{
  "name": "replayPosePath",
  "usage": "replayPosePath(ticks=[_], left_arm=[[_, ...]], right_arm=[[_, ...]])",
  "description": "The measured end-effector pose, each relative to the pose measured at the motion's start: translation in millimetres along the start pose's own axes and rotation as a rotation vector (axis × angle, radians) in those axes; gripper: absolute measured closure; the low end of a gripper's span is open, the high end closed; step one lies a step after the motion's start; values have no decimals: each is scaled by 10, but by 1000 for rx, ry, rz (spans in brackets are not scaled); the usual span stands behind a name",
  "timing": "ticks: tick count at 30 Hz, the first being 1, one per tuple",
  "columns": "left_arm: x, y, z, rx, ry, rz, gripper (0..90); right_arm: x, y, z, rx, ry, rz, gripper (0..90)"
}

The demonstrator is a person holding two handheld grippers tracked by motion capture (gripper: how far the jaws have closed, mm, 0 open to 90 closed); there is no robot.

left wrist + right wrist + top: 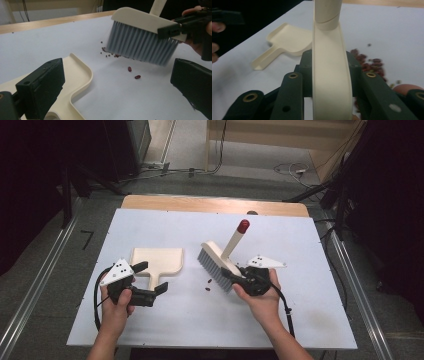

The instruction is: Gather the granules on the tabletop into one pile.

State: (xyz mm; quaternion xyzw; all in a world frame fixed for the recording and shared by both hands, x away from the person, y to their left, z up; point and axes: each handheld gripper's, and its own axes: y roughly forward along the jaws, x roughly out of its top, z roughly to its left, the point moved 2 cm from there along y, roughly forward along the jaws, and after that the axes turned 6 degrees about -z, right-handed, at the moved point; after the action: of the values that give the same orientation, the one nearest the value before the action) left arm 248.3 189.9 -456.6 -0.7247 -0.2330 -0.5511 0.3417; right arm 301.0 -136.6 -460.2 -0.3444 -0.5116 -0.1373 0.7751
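Note:
A cream dustpan [156,260] lies flat on the white table [165,225], left of centre. My left gripper [150,278] stands open at the dustpan's handle [75,100], which lies beside one jaw while the other jaw is well apart. My right gripper [227,275] is shut on the cream back of a hand brush [215,260] with grey bristles [140,47]. The brush's handle rises away to a red tip [243,226]. Dark red beans [110,53] lie piled under the bristles. Two loose beans [133,73] rest closer to the dustpan.
The table's wooden far edge [215,205] runs behind the white surface. Beyond it, cables [290,170] trail on the floor. Metal rails [35,290] run along both sides of the table. A hand [195,11] holds the right gripper behind the brush.

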Motion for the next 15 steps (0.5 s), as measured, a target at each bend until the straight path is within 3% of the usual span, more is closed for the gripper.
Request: replayPosePath(ticks=[4,7,10,15], left_arm=[[1,-15,13,3,-4,-5,0],[1,-21,19,3,-6,-7,0],[3,-19,14,1,-4,-7,0],[-7,4,7,-2,-3,-1,0]], right_arm=[[-112,100,251,30,13,52,658],[-226,193,309,20,-16,89,658],[-271,230,231,-13,-25,87,658],[-247,208,-12,-84,-22,65,658]])
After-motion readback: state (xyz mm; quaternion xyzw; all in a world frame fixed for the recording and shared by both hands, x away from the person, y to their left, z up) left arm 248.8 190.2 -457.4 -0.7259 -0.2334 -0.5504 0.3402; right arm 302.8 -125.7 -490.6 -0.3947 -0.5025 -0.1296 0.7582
